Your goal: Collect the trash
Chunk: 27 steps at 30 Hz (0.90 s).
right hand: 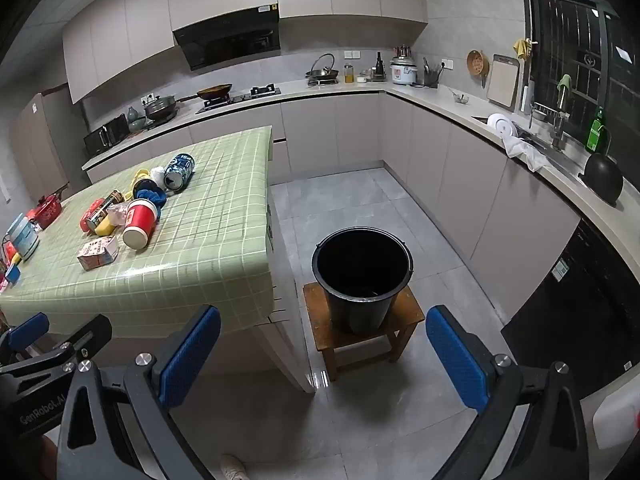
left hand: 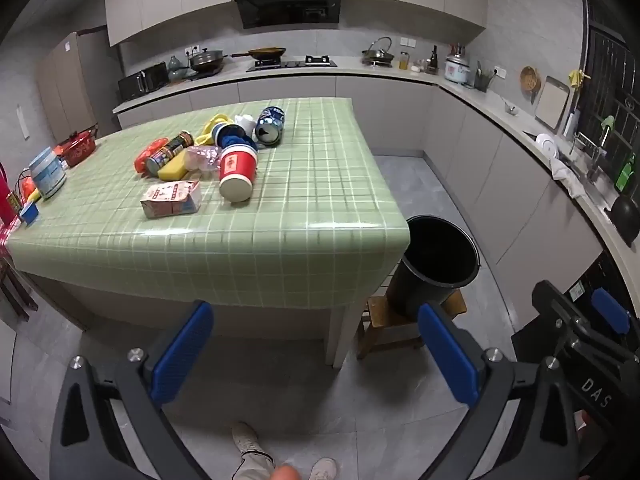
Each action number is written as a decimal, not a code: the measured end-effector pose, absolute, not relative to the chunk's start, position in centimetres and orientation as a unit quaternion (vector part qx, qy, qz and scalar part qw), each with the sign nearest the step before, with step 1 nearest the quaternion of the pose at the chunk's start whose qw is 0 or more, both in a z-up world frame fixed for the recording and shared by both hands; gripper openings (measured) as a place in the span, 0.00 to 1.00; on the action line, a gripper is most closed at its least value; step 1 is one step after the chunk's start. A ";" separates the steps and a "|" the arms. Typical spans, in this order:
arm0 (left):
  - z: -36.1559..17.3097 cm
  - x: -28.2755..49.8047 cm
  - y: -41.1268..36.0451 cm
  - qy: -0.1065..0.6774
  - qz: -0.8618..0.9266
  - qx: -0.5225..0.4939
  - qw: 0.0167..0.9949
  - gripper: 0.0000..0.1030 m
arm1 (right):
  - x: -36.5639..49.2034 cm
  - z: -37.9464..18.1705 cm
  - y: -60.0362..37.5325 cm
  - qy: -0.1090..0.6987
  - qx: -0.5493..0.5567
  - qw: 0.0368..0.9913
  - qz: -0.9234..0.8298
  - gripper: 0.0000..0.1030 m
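Table: the table (left hand: 304, 216) with the green checked cloth fills the left and middle of the scene, and the trash lies in one heap on its far left part, so the near edge is bare for reaching over.
Bucket: the black bucket (right hand: 362, 276) stands upright on a low wooden stool (right hand: 412, 314) just beside the table's right corner; raised that way, its open mouth probably sits handier for dropping things in. It looks empty, so the collecting seems not yet begun.
Left gripper: the left gripper (left hand: 316, 354) hangs near the floor side of the table, short of it, jaws spread wide with nothing between them.
Right gripper: the right gripper (right hand: 322, 358) points down toward the bucket, jaws likewise wide and empty.
Trash heap: the red paper cup (left hand: 236, 176) lies on its side nearest the viewer, touching the pile; the small carton (left hand: 171, 199) lies just left of it; the blue can (left hand: 270, 126) lies tipped at the far end.
Likely first pick: the cup, as it is closest and free on its near side.
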State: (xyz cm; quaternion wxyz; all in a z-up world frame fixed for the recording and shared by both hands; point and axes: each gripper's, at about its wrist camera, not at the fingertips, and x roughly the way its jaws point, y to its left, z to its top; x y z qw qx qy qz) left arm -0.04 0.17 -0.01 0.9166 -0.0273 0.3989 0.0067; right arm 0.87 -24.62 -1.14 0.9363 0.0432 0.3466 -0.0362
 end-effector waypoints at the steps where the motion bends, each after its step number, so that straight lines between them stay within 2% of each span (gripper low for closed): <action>1: 0.0 -0.1 0.4 0.400 0.006 -0.031 0.916 1.00 | 0.8 -1.1 -24.6 0.346 0.042 0.937 -0.036 1.00; 2: 0.0 -0.1 0.7 0.400 0.005 -0.035 0.916 1.00 | 0.8 -1.1 -24.6 0.345 0.042 0.937 -0.036 1.00; 3: 0.0 0.1 -0.2 0.404 0.022 0.004 0.914 1.00 | 0.8 -1.1 -24.6 0.345 0.043 0.937 -0.036 1.00; 27: 0.6 0.5 1.4 0.391 0.034 -0.032 0.919 1.00 | 1.8 -1.1 -23.9 0.347 0.032 0.937 -0.031 1.00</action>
